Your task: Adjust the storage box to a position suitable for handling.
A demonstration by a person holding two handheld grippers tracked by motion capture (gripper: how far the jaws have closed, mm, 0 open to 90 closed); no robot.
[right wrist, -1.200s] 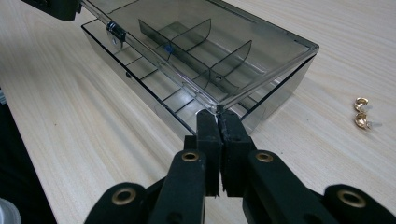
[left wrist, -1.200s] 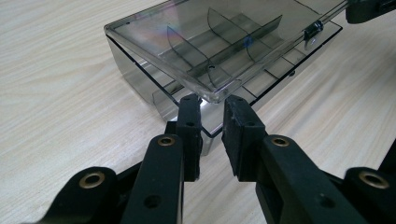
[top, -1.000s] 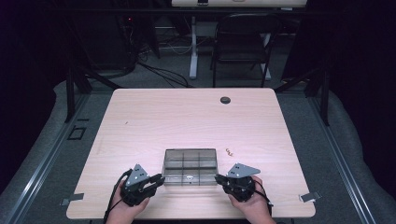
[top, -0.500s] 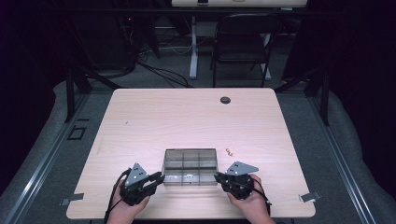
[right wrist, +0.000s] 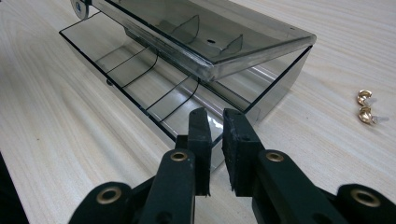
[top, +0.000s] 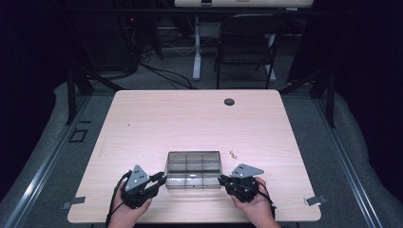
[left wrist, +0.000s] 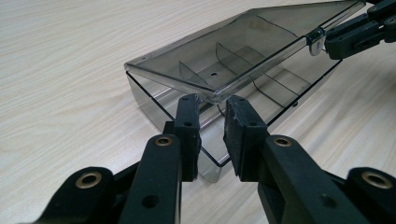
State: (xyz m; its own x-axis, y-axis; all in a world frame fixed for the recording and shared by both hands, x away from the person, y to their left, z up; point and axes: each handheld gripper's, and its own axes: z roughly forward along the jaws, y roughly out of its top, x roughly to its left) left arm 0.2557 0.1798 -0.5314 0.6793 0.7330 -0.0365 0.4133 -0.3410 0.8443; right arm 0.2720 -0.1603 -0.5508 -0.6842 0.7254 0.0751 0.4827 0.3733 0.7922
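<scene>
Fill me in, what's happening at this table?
A person works a smoky clear compartment box near the front edge of the wooden table, one gripper at each end. The left gripper sits at the box's corner with its jaws nearly together, just under the edge of the lid, which is raised a little. The right gripper is at the opposite corner; its jaws have just been opening slightly, with the box wall between them. Two small gold earrings lie on the table beside the box.
</scene>
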